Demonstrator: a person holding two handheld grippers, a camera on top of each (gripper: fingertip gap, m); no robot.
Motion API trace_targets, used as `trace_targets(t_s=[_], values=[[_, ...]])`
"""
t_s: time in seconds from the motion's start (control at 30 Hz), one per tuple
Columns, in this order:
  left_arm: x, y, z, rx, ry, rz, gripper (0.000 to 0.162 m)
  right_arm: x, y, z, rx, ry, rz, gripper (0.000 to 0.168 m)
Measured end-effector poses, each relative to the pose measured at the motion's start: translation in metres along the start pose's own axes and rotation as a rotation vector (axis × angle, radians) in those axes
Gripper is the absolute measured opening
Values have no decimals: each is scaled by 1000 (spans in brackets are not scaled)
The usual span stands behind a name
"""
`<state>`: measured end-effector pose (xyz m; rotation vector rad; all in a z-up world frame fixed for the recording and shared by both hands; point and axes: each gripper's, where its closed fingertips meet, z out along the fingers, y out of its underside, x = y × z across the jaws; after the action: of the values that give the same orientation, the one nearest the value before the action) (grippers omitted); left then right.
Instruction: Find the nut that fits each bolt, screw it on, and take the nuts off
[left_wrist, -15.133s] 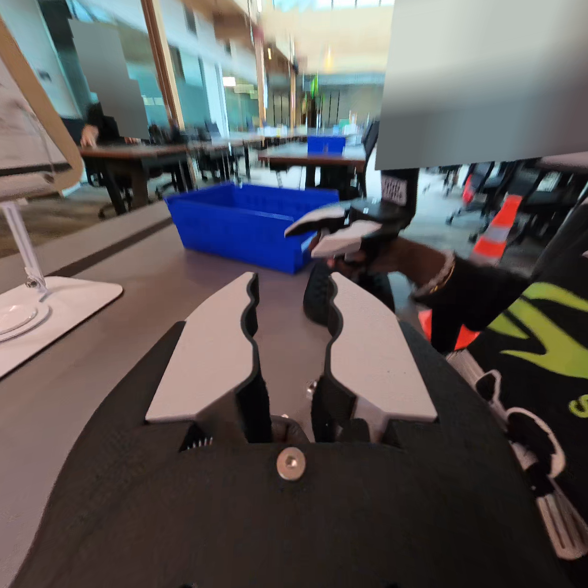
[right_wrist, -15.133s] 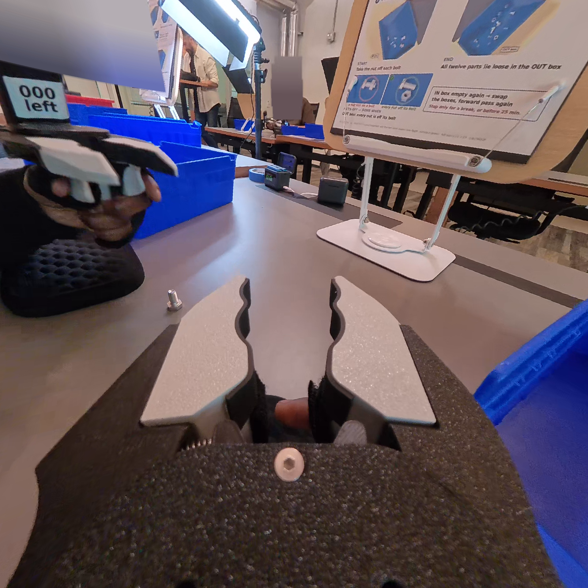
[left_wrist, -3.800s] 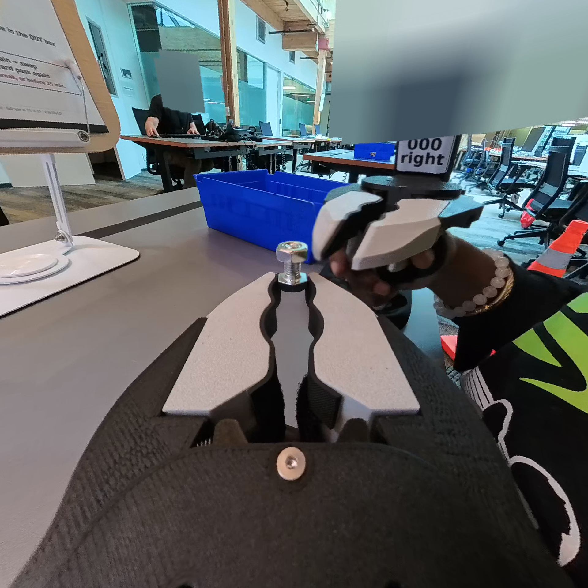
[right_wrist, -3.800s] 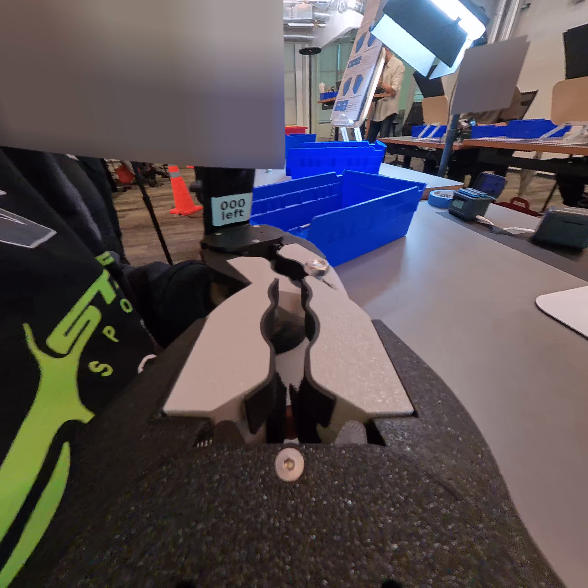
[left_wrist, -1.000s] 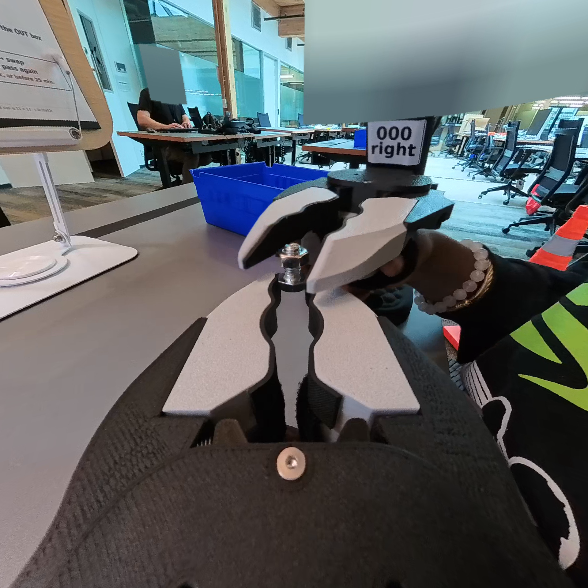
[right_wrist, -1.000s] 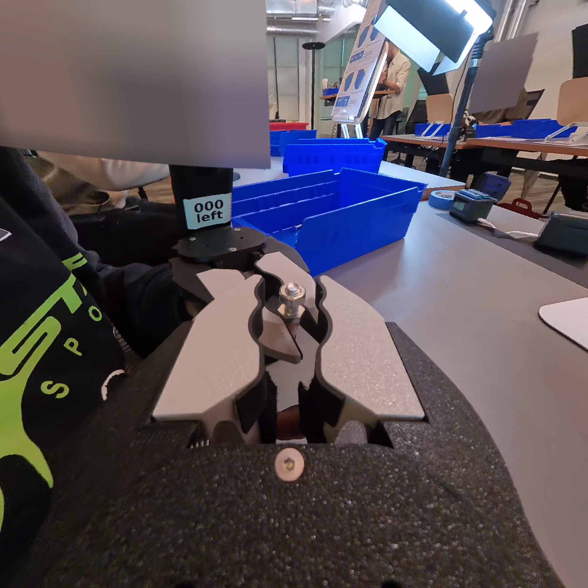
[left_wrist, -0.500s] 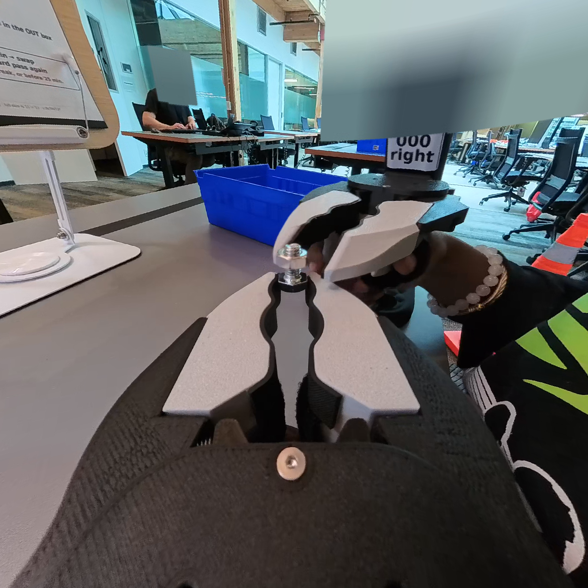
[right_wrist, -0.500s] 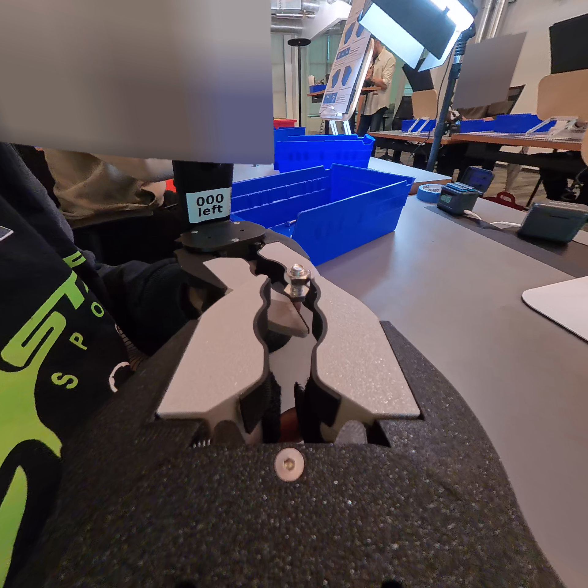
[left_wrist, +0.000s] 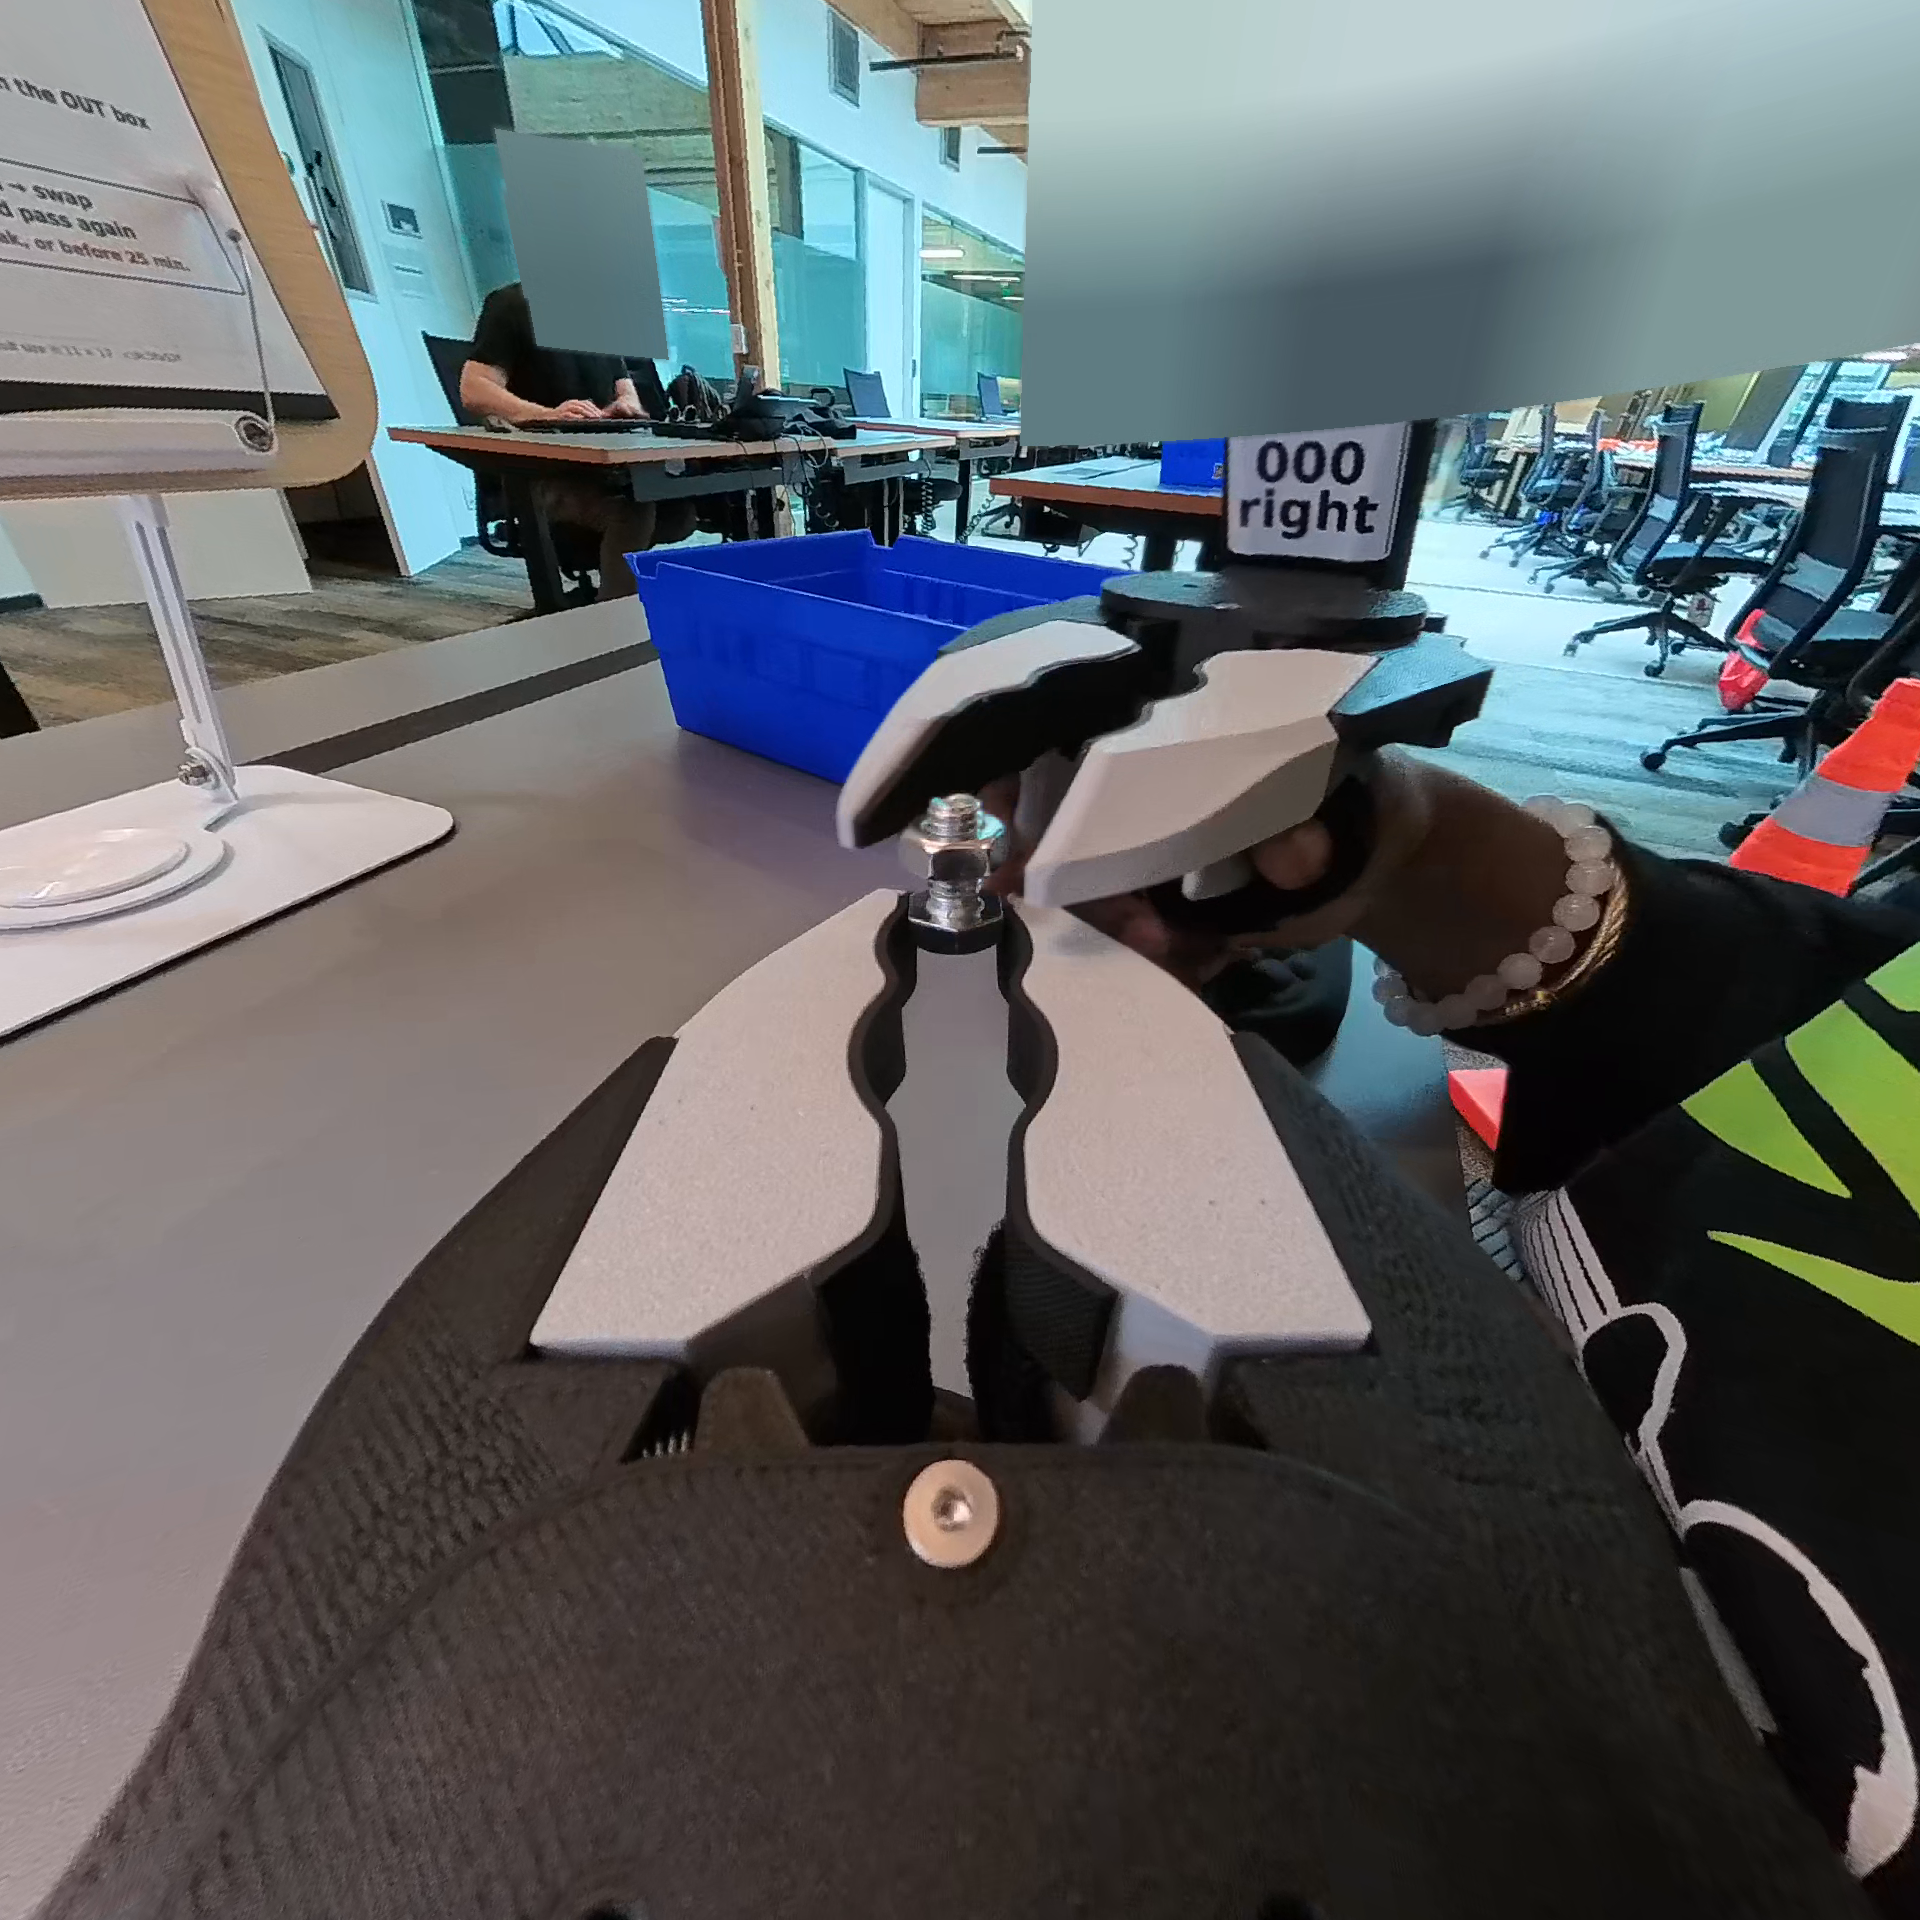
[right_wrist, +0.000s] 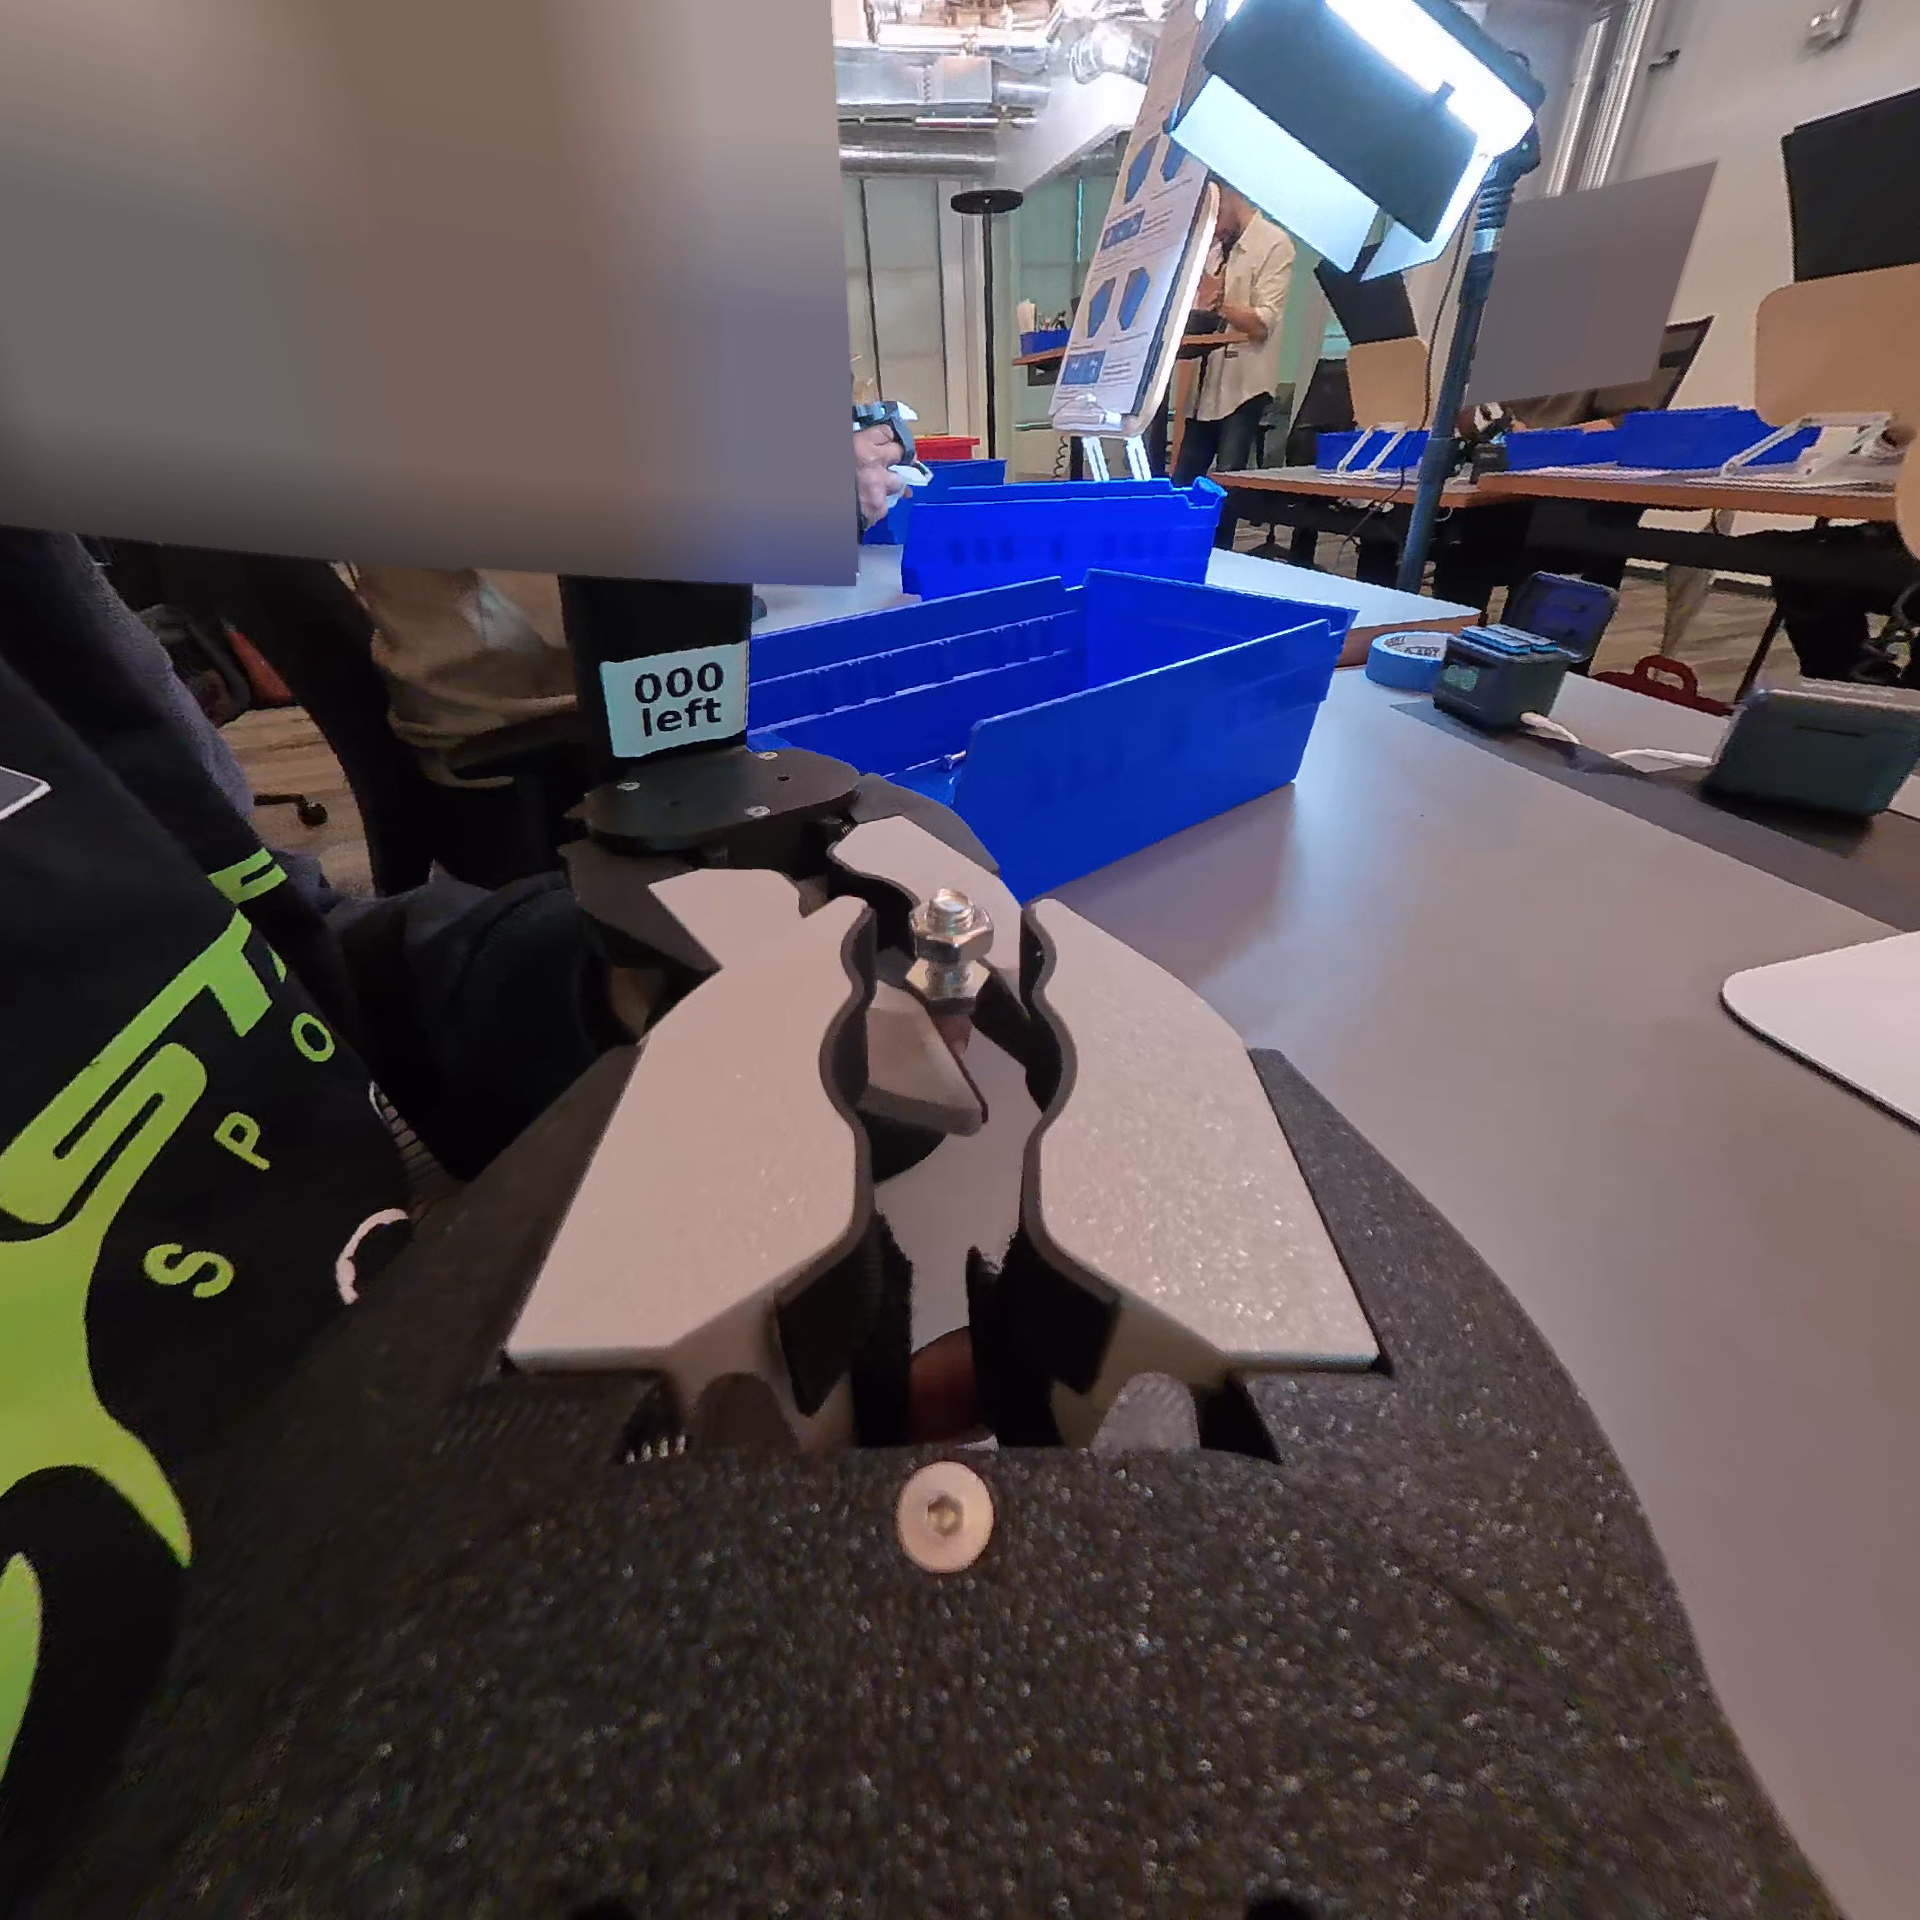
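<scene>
Above grey counter (left_wrist: 312, 1039): left gripper (left_wrist: 954, 928) jaws clamp bolt (left_wrist: 953, 868) head; right gripper (right_wrist: 945, 951) jaws open, straddling nut (right_wrist: 951, 938).

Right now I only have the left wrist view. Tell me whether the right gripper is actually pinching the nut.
Observer: Not visibly. In the right wrist view the right gripper straddles the nut, with a gap showing beside its left finger.
Operator: Report what sits behind the left gripper.
Observer: A second blue bin stands on the table just beyond the left gripper.
Operator: Name anything past that bin.
Observer: A roll of blue tape lies farther along the table.
</scene>
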<state>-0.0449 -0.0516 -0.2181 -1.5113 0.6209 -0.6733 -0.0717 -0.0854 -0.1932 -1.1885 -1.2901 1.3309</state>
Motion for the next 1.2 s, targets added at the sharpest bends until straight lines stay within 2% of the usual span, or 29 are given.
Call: trace_targets(t_s=[0.3,0.6,0.83,1.2], values=[[-3,0,2,2,1,0,15,-4,2,13,-24,-40,-13,27],[-6,-1,2,8,-4,-6,15,-3,1,-1,-20,1,-6,24],[-8,-1,2,9,-10,-15,15,-11,0,-15,5,-24,8,13],[-5,1,3,-1,-1,-3,15,1,1,2,-11,-14,-15,23]])
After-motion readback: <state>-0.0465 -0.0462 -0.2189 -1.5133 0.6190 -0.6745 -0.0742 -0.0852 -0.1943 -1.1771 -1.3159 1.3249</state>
